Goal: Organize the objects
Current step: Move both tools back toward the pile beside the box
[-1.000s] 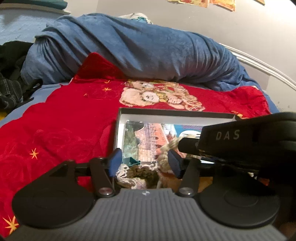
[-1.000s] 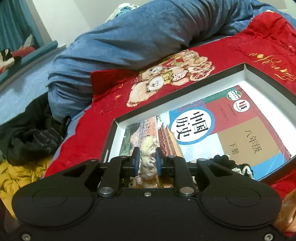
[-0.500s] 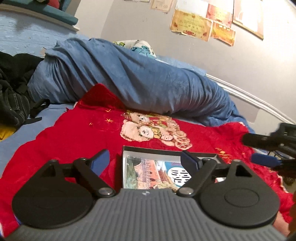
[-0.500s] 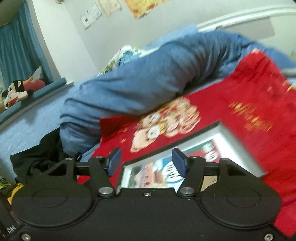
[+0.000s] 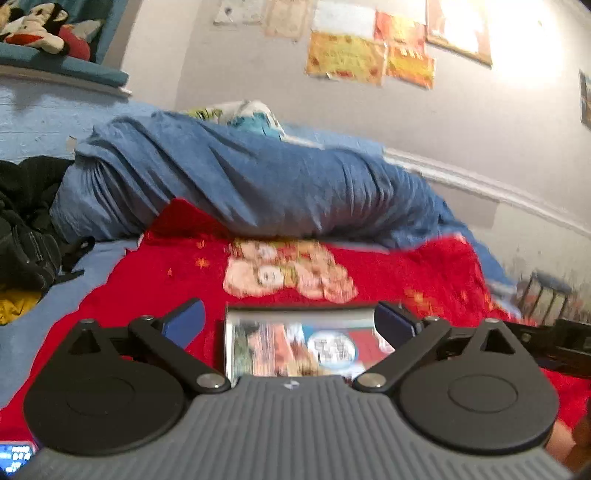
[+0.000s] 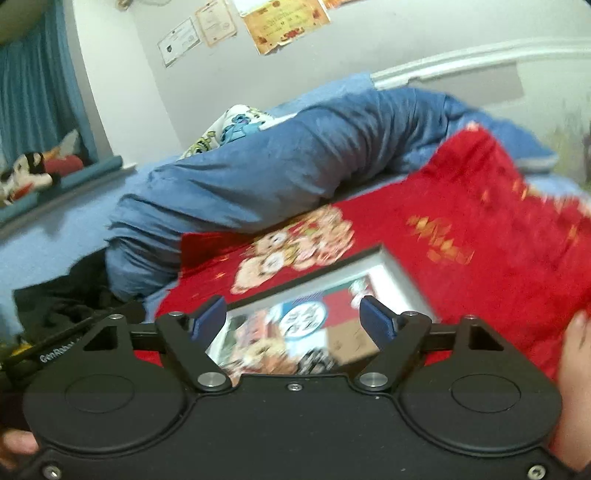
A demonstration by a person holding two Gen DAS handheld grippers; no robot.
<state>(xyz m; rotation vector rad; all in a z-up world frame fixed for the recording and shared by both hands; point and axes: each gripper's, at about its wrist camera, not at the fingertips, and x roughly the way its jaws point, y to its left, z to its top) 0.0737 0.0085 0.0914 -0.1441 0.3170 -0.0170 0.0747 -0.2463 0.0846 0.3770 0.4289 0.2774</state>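
A shallow box with a dark rim (image 5: 295, 307) (image 6: 347, 264) lies on a red blanket (image 5: 388, 273) (image 6: 480, 236). A colourful textbook (image 5: 325, 347) (image 6: 310, 321) lies flat inside it, with small fuzzy items (image 6: 266, 350) at its near end, blurred. My left gripper (image 5: 290, 325) is open and empty, raised above and behind the box. My right gripper (image 6: 293, 319) is open and empty, also lifted over the box's near end.
A rolled blue duvet (image 5: 240, 184) (image 6: 277, 162) lies behind the blanket. Dark clothes (image 5: 26, 229) are piled at the left. A wall with posters (image 5: 351, 55) stands behind the bed. Plush toys (image 5: 33, 26) sit on a ledge. A phone screen (image 5: 14, 456) shows bottom left.
Both grippers opened and let go of the fuzzy items in the box, then rose and drew back from it. The views now tilt up toward the wall.
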